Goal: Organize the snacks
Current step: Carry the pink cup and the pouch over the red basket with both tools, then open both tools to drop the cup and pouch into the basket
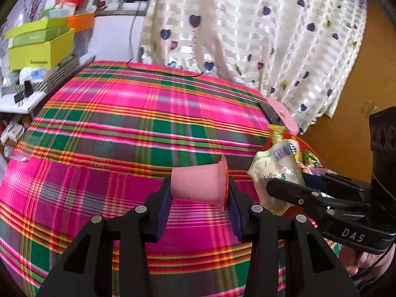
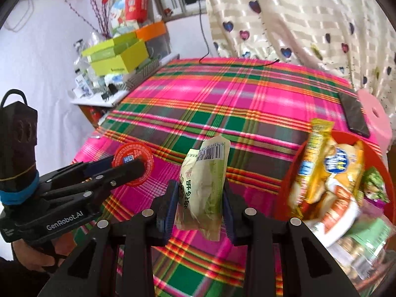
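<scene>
A pink cup with a red lid (image 1: pixel 198 183) lies on its side between the pads of my left gripper (image 1: pixel 199 198), which is shut on it above the plaid tablecloth (image 1: pixel 123 123). In the right wrist view the left gripper (image 2: pixel 128 168) shows at the left, with the cup's red lid (image 2: pixel 133 158) facing the camera. My right gripper (image 2: pixel 200 198) is shut on a pale green snack packet (image 2: pixel 203 183), held upright above the cloth. In the left wrist view the same packet (image 1: pixel 274 170) hangs in the right gripper (image 1: pixel 284 188). A red bowl (image 2: pixel 371 151) at the right holds several snack packs.
A dark phone (image 2: pixel 354 113) lies near the table's far right edge, beside a pink stool (image 2: pixel 376 116). Green boxes (image 2: pixel 116 57) and clutter sit on a side shelf at the far left. A heart-patterned curtain (image 2: pixel 297 24) hangs behind the table.
</scene>
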Demonstrator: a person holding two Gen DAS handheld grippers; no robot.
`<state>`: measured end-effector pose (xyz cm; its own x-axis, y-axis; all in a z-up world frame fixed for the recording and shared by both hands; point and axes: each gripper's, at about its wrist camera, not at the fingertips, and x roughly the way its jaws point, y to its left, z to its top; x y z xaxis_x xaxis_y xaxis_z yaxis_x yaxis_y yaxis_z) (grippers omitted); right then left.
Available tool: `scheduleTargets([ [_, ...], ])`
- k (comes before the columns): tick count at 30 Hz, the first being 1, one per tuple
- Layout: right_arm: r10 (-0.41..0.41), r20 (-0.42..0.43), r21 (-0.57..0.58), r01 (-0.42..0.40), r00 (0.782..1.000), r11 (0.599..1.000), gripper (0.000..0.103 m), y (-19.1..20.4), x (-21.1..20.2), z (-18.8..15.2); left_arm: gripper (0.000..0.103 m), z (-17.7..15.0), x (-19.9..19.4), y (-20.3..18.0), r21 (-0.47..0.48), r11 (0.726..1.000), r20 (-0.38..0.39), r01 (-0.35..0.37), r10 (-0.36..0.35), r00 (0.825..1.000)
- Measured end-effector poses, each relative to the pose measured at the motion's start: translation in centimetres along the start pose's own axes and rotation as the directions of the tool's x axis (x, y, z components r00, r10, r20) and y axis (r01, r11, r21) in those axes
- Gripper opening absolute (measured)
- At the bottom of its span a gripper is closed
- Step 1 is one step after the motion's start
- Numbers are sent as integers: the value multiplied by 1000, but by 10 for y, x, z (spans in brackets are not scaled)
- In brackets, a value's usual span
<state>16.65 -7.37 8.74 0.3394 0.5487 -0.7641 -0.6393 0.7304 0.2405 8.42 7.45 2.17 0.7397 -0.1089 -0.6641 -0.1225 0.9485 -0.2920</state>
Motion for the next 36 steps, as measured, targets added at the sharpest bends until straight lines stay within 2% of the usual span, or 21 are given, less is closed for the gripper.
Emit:
scheduleTargets([
  [10,-61,79,87,54,995,995,31,-45,-48,-11,42,8,6,-54,95,994,-10,48,-48,999],
  [22,-147,127,200,120,981,972,31,-107,-78,-17,42,18,31,-97,167,980,-49,107,-101,994],
  [28,-175,124,255,139,977,957,31,-138,-83,-20,42,23,46,-120,205,968,-71,142,-130,989],
  [36,-156,94,287,123,983,950,33,-163,-67,-17,42,27,71,-148,246,953,-116,177,-153,982],
])
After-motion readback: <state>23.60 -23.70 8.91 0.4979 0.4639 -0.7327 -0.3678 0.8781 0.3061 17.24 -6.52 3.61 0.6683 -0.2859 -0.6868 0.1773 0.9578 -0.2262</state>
